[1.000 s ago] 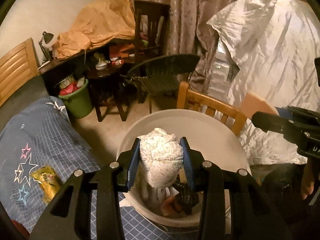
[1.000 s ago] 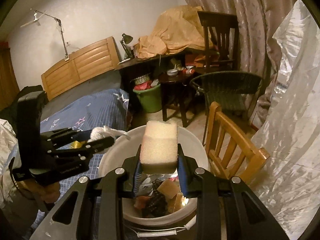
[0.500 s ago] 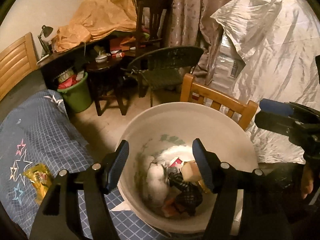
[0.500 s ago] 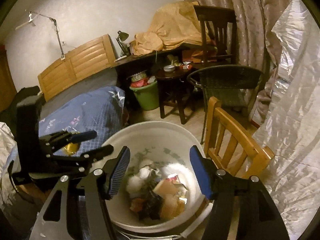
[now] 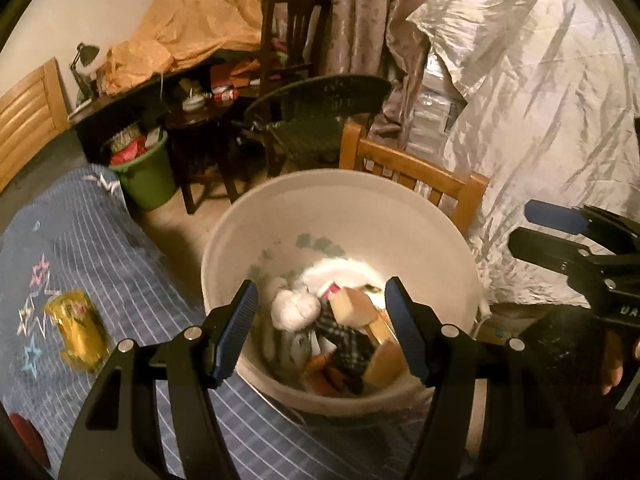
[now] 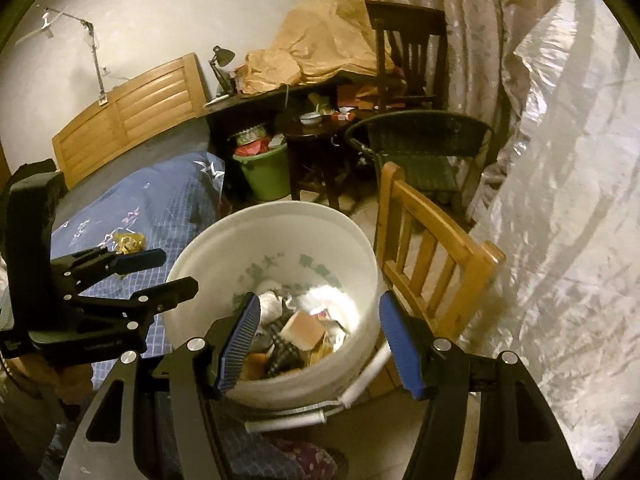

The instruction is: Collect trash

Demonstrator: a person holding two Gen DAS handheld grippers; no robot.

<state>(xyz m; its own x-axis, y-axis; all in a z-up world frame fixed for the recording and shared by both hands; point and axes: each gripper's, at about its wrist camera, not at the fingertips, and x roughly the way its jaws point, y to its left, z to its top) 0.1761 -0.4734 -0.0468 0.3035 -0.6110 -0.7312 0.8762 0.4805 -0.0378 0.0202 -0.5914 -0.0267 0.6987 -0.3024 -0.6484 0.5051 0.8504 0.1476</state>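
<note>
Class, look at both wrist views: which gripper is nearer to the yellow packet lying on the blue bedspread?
Left. The left gripper hangs open over the white bucket, on the side where the yellow packet lies. The right gripper is open at the bucket's far side.

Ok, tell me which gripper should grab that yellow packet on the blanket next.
Left, probably. The yellow packet lies on the blanket just beside the left gripper, which is open and empty. The right gripper is open too, but sits on the bucket's far side.

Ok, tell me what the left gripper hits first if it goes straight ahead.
Probably the trash in the white bucket: the open left gripper points down at the white wad and sponge. Depth is unclear.
</note>
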